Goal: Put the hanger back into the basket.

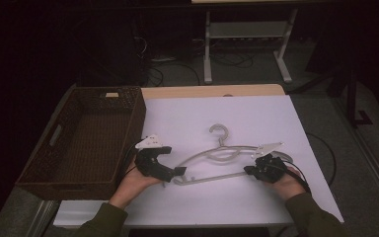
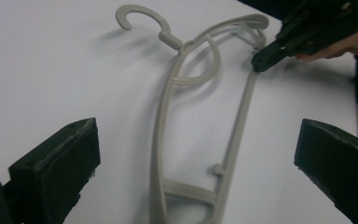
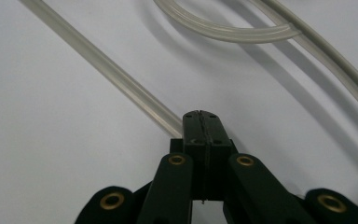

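Left gripper (image 2: pixel 191 168) jaws spread, straddling hanger (image 2: pixel 168 116); right gripper (image 3: pixel 200 116) jaws clenched on bar.

The hanger's (image 2: pixel 200 116) lower end ran off the frame's bottom edge; the right gripper (image 3: pixel 200 122) covered its bar end.

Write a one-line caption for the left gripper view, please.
Open left gripper straddles a grey hanger while the right gripper pinches its far end.
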`<state>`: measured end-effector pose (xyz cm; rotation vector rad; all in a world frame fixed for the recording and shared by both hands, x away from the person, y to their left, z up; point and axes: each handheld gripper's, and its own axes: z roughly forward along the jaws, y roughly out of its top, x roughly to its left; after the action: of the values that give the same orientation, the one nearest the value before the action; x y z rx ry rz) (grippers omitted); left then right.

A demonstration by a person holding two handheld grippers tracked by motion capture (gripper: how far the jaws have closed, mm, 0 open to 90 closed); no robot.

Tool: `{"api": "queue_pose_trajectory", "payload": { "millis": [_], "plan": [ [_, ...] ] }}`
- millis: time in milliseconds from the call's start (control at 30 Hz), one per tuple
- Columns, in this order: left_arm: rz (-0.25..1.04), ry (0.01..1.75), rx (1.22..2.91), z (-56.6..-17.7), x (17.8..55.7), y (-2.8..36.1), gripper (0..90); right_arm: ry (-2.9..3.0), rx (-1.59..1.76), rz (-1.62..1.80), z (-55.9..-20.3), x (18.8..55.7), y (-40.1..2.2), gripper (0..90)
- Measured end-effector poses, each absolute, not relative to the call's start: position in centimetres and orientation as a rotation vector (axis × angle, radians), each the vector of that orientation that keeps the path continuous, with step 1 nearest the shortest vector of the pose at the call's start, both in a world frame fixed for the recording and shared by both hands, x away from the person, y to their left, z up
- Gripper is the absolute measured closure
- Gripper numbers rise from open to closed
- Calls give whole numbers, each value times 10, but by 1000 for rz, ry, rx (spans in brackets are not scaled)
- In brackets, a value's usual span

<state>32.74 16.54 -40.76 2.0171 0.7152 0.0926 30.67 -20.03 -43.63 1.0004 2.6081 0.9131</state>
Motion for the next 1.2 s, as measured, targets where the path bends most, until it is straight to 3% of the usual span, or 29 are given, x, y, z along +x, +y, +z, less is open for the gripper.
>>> {"api": "queue_pose_trajectory", "payload": {
  "millis": [467,500,567,867,1200],
  "plan": [
    [136,685,2177,-419,369,126,2,2608,1004,922,-437,307,-201,900],
    [138,675,2186,-420,371,124,72,2607,1004,925,-437,307,-201,899],
    [137,661,2211,-422,374,119,79,2606,1004,925,-437,307,-201,899],
    [116,606,2310,-435,382,96,269,2606,1012,928,-437,307,-202,899],
    [140,569,2368,-441,385,84,587,2607,1007,930,-437,307,-203,899]
  ]
}}
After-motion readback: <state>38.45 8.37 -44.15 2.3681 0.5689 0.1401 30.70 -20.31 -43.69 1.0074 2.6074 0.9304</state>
